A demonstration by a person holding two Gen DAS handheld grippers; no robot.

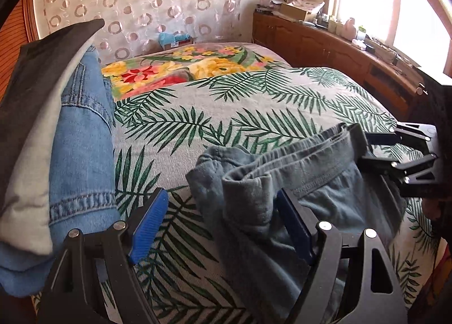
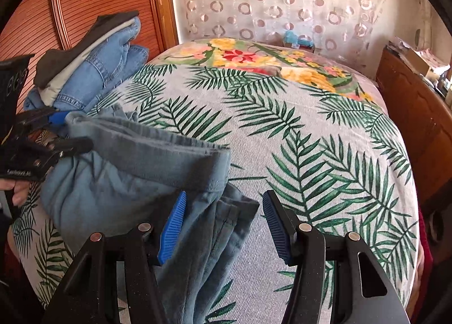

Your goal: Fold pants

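Grey-blue pants (image 1: 310,183) lie bunched on the palm-leaf bed cover (image 1: 226,104), waistband facing the far side. My left gripper (image 1: 221,225) stands wide open around the left waistband corner. The cloth rests against its right pad (image 1: 293,228), and the left pad is clear of it. In the right wrist view the pants (image 2: 127,177) spread to the left. My right gripper (image 2: 224,223) is open over the right waistband end, with fabric between its pads. The left gripper (image 2: 60,130) shows at the left edge, and the right gripper (image 1: 375,150) straddles the waistband's far end.
A pile of folded clothes (image 1: 79,140), with jeans, a grey piece and a dark piece, sits at the bed's left side (image 2: 93,70). A floral blanket (image 1: 183,67) covers the far end. A wooden cabinet (image 2: 418,115) lines the right side. A person's hand (image 2: 17,191) holds the left tool.
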